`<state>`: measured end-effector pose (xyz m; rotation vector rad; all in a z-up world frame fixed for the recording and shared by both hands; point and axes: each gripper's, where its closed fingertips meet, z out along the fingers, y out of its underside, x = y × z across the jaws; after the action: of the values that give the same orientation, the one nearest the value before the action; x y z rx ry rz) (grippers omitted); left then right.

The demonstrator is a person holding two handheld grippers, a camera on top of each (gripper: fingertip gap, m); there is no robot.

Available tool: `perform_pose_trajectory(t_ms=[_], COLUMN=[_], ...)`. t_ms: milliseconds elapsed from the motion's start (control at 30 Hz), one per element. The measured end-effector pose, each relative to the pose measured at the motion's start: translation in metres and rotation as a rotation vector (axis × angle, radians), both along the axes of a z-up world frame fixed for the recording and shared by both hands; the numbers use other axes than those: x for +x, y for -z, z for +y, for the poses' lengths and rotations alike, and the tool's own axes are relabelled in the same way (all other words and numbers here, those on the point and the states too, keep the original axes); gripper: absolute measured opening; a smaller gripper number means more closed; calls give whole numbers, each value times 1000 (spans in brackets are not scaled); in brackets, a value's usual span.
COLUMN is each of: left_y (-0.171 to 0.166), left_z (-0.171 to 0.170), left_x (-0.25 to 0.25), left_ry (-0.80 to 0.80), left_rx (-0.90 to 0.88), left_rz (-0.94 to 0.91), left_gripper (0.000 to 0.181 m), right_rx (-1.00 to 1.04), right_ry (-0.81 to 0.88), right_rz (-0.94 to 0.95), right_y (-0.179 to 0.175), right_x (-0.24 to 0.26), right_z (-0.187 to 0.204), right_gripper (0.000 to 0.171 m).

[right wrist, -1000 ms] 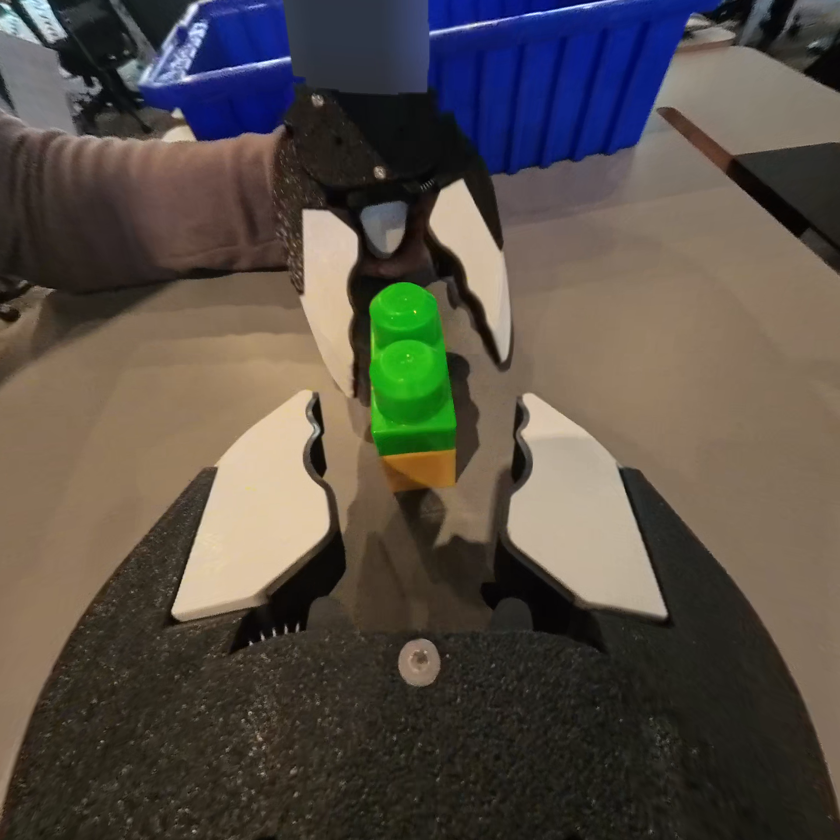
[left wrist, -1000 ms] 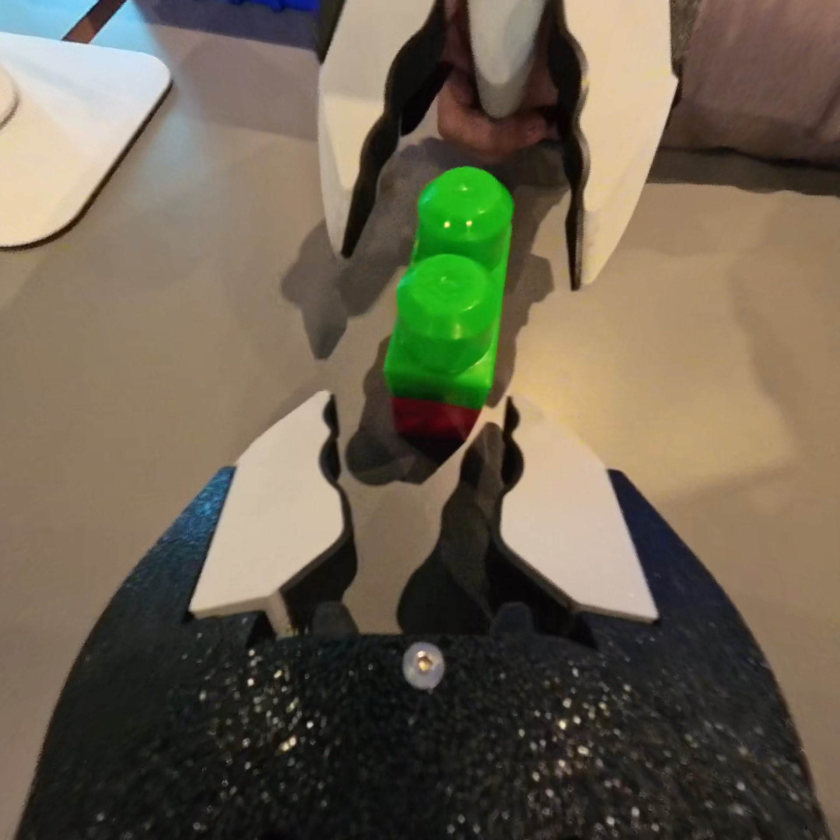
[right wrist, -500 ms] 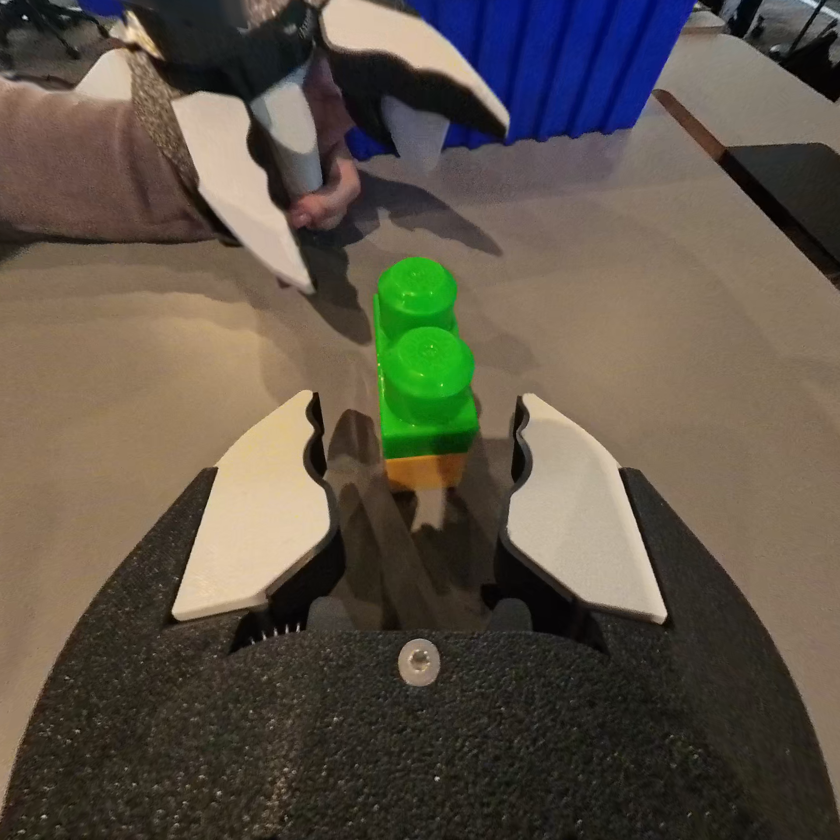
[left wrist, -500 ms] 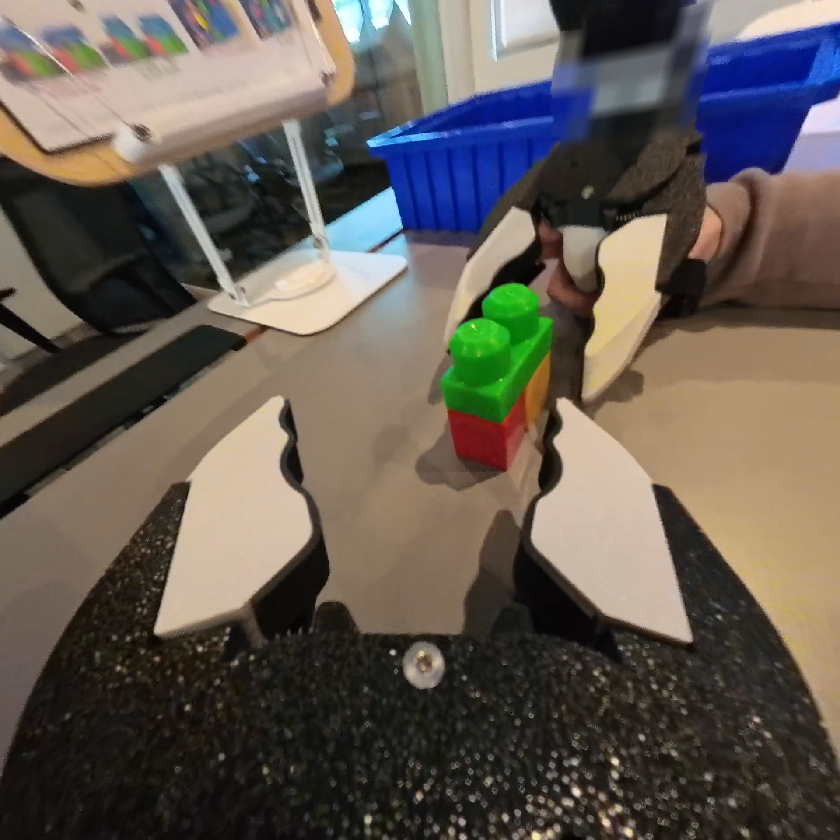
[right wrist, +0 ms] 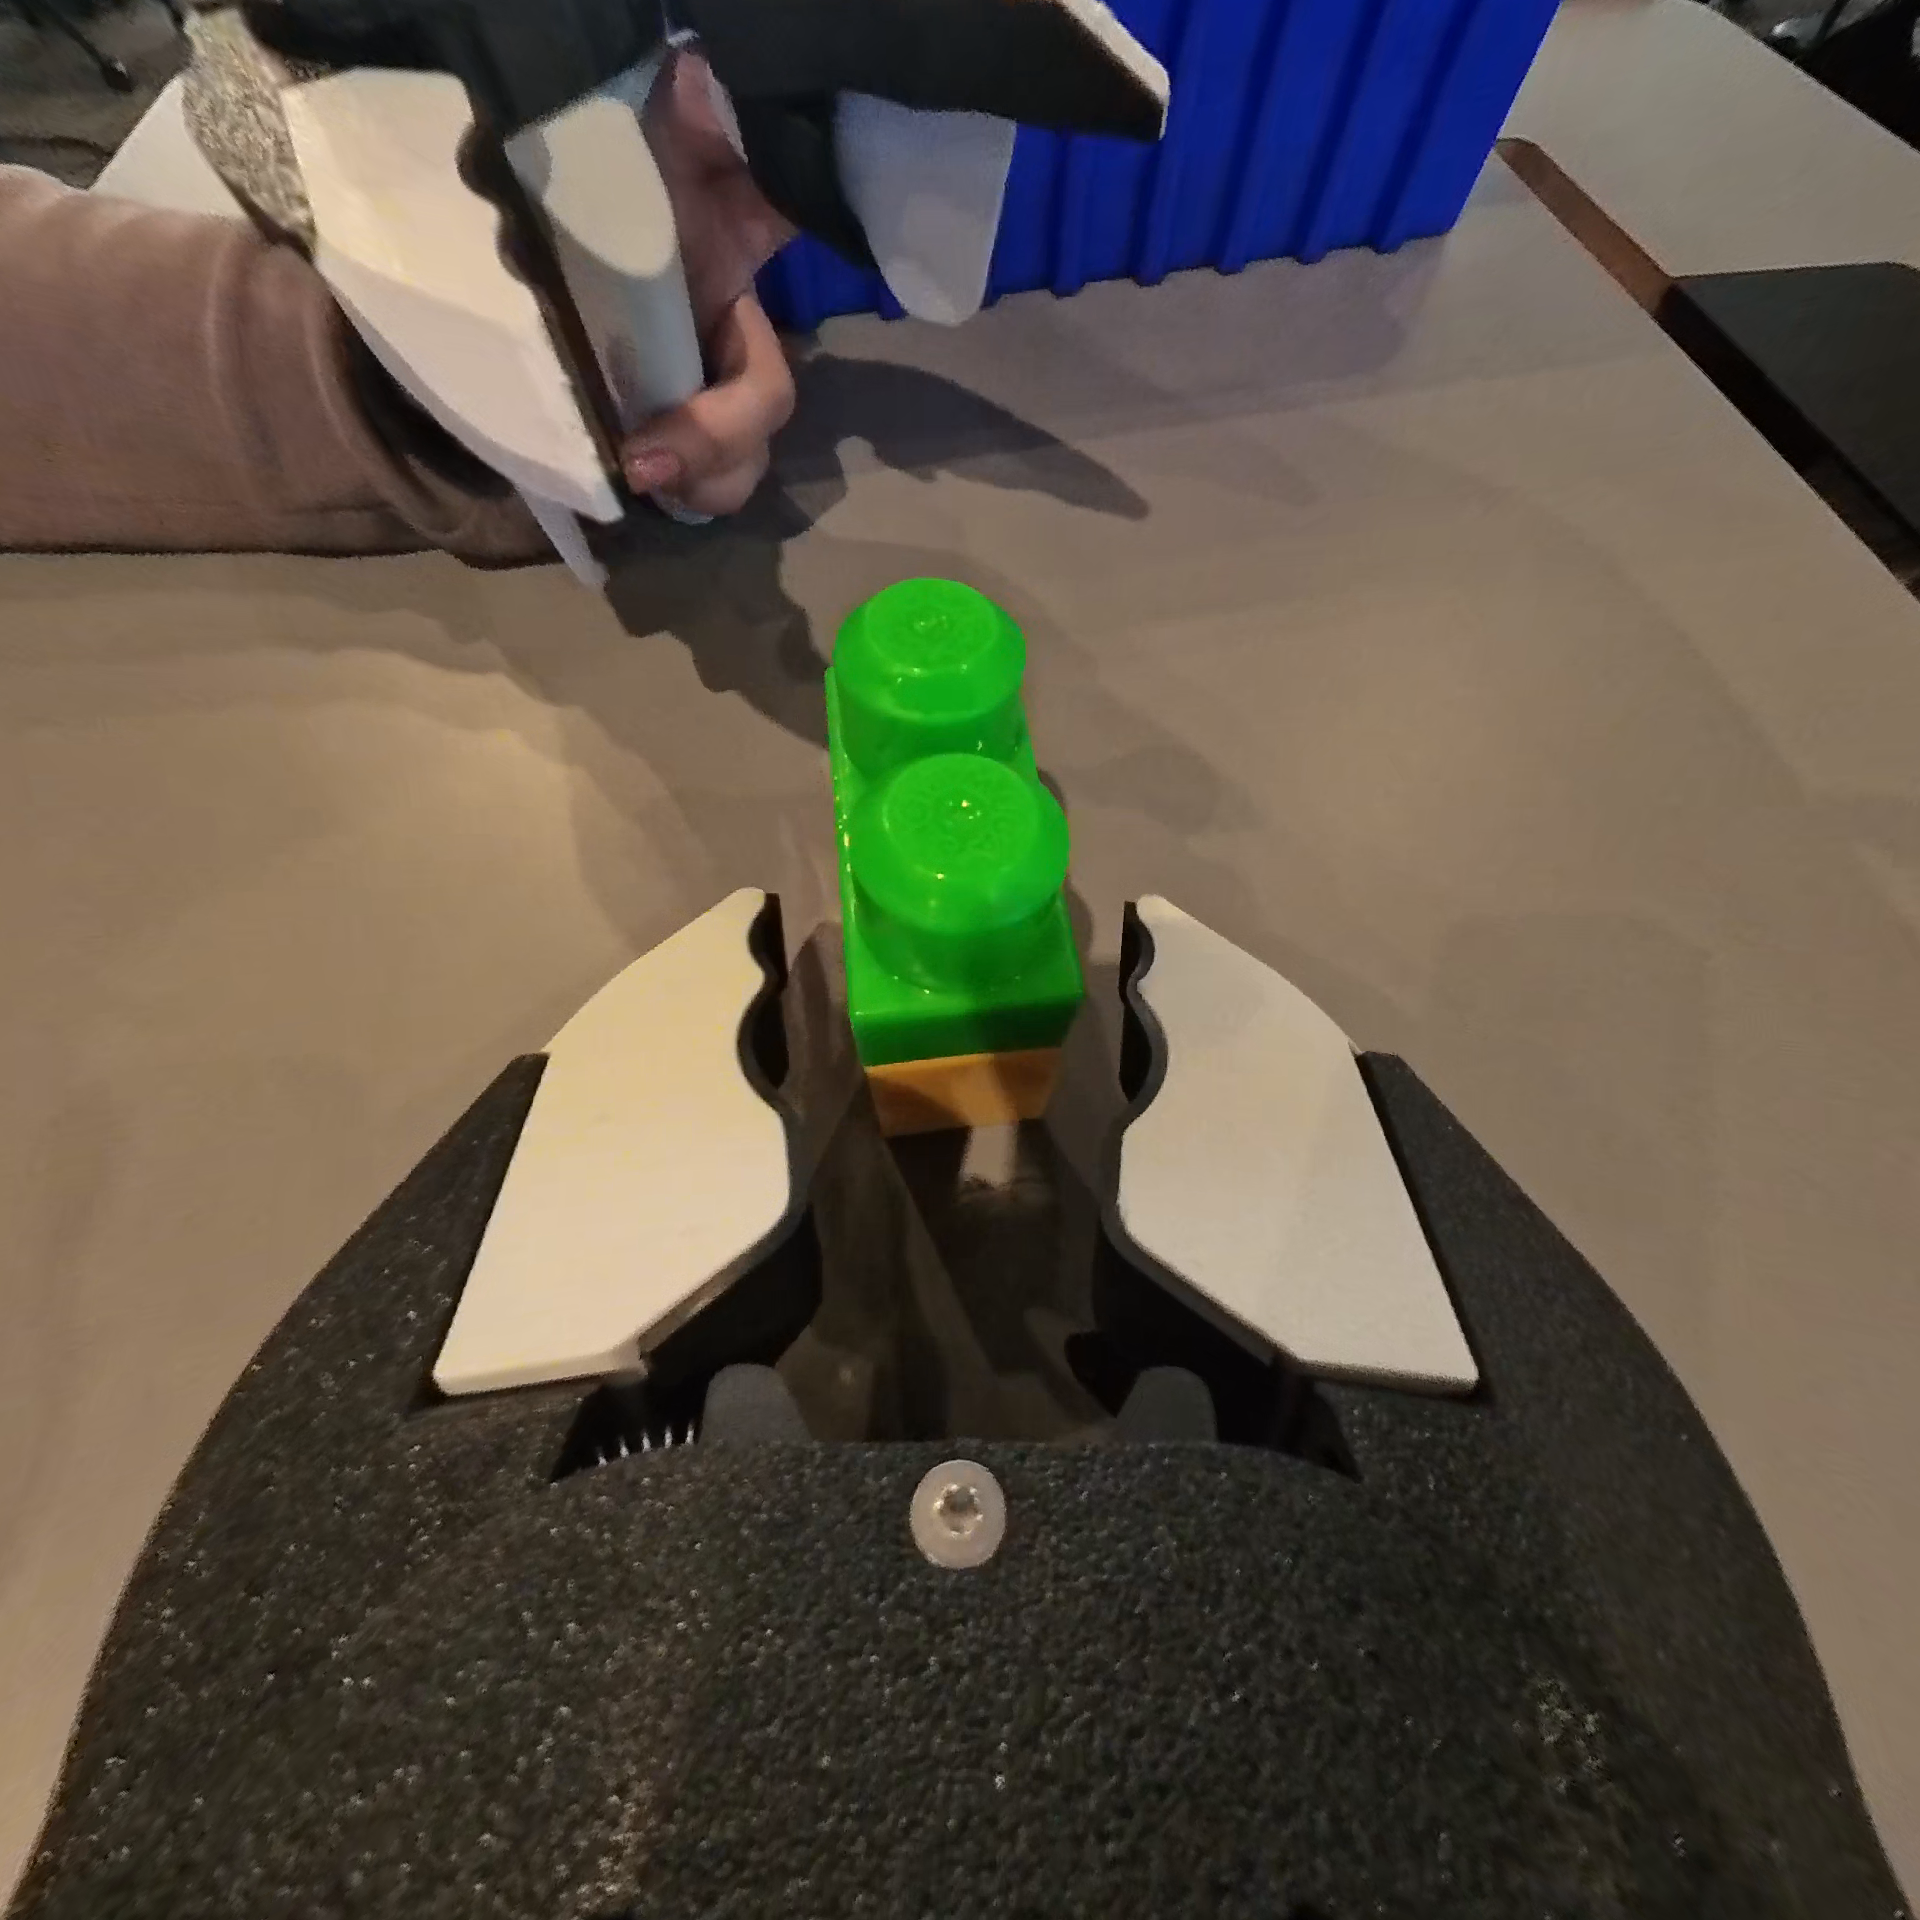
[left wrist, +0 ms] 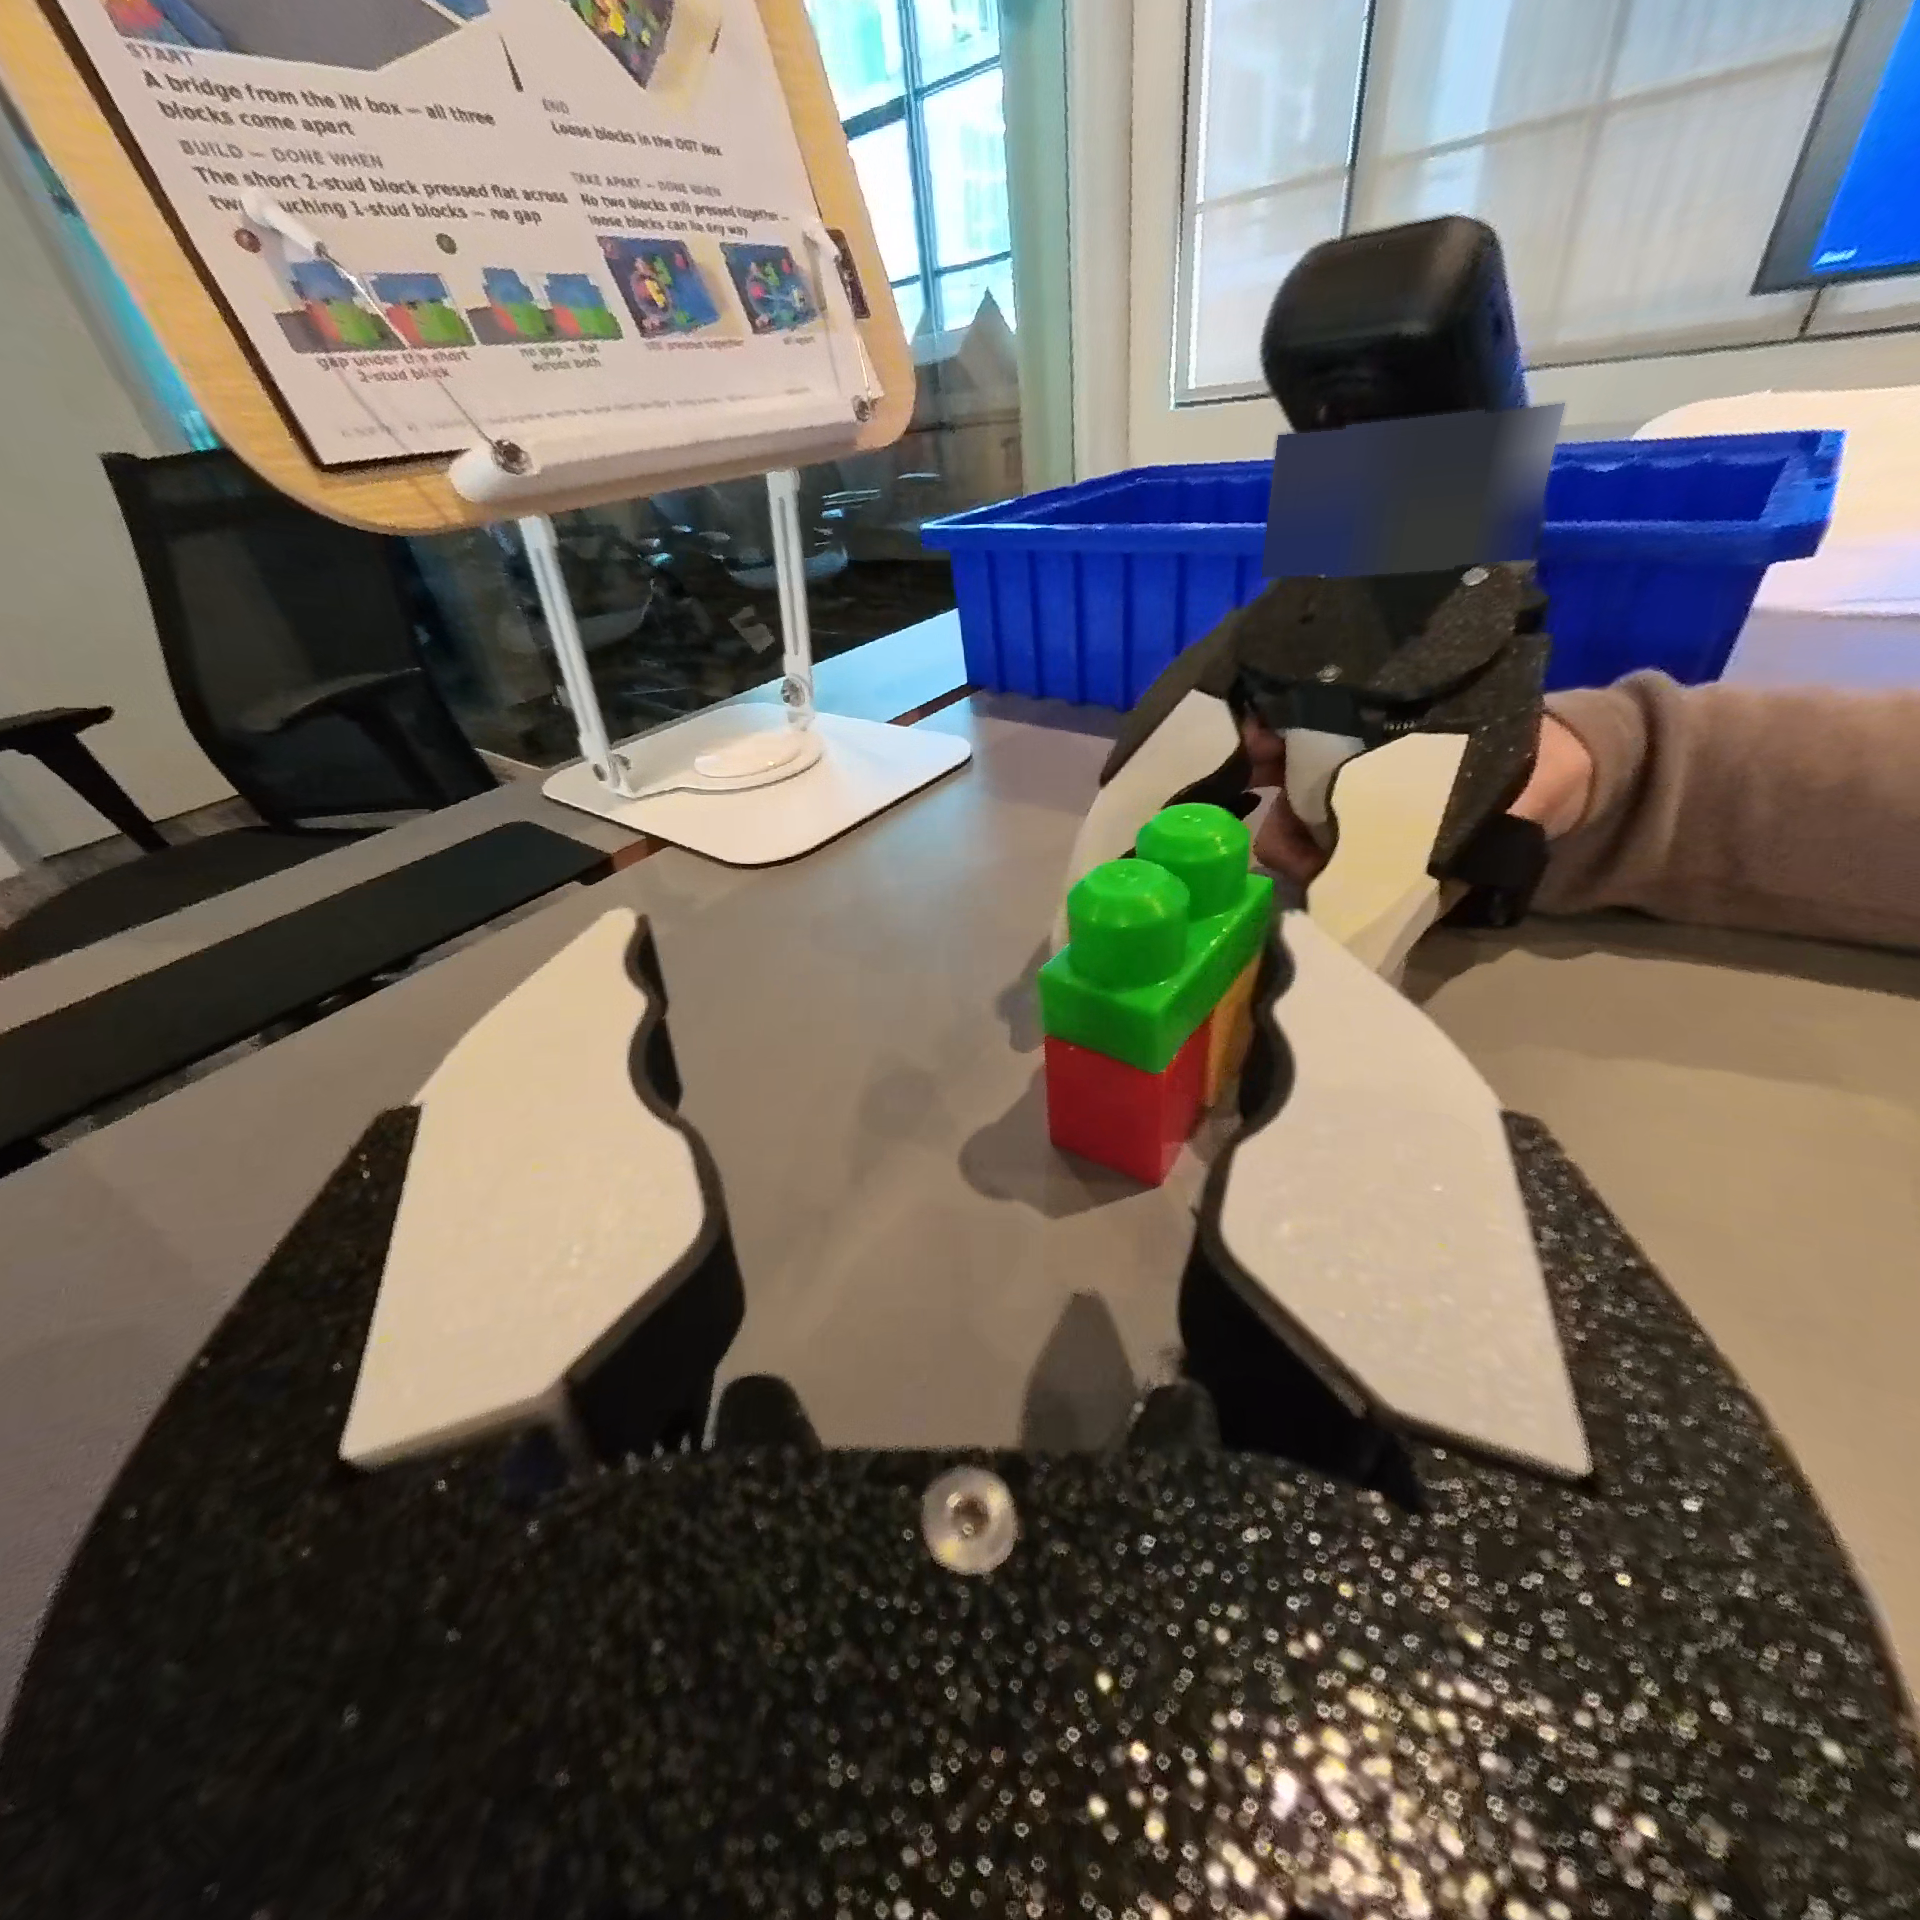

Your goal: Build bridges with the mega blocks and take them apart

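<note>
A bridge stands on the grey table [right wrist: 1455, 727]: a green two-stud block [right wrist: 945, 831] sits across a yellow block [right wrist: 966, 1091] and a red block [left wrist: 1122, 1101]. My right gripper [right wrist: 951, 904] is open, with one finger on each side of the yellow end and a gap on both sides. My left gripper [left wrist: 961, 935] is open and empty, held back from the red end, with the bridge [left wrist: 1153, 966] just right of its gap. In the right wrist view the left gripper [right wrist: 764, 416] hangs above the table beyond the bridge.
A blue bin [left wrist: 1351, 582] stands at the far table edge and also shows in the right wrist view [right wrist: 1247, 156]. An instruction board [left wrist: 468, 260] on a white stand [left wrist: 769, 779] is at the left. Black chairs [left wrist: 270, 665] are beyond the table. The green two-stud block [right wrist: 945, 831] is about 5 centimetres from my right fingertips. Look for it in the left wrist view [left wrist: 1207, 821] too.
My left gripper has pulled back from the red end, risen and swung aside. My right gripper has moved a little closer around the yellow end. The bridge has not moved.
</note>
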<state>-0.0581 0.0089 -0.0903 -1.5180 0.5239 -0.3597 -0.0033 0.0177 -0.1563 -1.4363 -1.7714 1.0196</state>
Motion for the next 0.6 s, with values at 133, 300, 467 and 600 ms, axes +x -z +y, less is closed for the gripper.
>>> perform_pose_trajectory(t_ms=[133,300,467,600], left_y=[-6,-17,-19,-17], left_z=[-1,-7,-8,-7], left_x=[-5,-10,-10,-8], left_ry=[-19,-49,-59,-61], left_rx=[29,101,123,127], left_rz=[-42,-62,-43,-21], left_gripper=[106,91,87,85], right_rx=[-13,-10,5,0], right_ry=[-2,-6,-8,-12], right_rz=[24,19,18,28], right_y=[-4,-3,-2,-4], right_x=[1,0,0,0], right_z=[0,-1,-1,-2], right_gripper=[58,53,57,50])
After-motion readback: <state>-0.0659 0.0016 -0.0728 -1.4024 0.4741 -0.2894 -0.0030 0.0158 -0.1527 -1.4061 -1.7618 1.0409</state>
